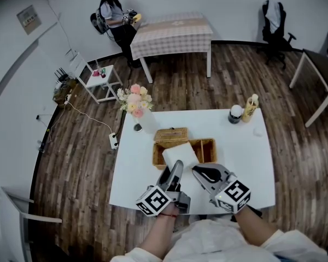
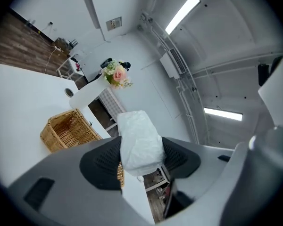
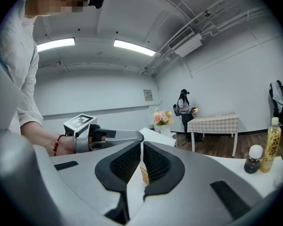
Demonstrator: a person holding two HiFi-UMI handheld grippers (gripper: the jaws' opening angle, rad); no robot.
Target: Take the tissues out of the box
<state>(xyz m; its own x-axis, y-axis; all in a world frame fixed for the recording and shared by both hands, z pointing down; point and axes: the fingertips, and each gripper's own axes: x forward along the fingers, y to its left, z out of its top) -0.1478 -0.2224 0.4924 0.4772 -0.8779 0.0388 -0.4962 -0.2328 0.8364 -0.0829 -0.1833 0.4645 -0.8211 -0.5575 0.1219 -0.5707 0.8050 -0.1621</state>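
Your white, plastic-wrapped pack of tissues [image 2: 139, 142] is pinched upright between the two pads of your left gripper [image 2: 140, 155], with its rounded top poking out past them. In the head view the pack [image 1: 180, 155] covers the left part of the tan woven wicker box [image 1: 208, 142]. The box is rectangular and open-topped, and sits mid-way on the white table [image 1: 246, 162].

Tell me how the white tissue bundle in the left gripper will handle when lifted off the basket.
Probably soft: the white tissue bundle looks wrinkled and squeezed in where the left gripper clamps it. Likely light, as it stands above the pads without drooping. Being over the wicker basket, it could snag if dragged.
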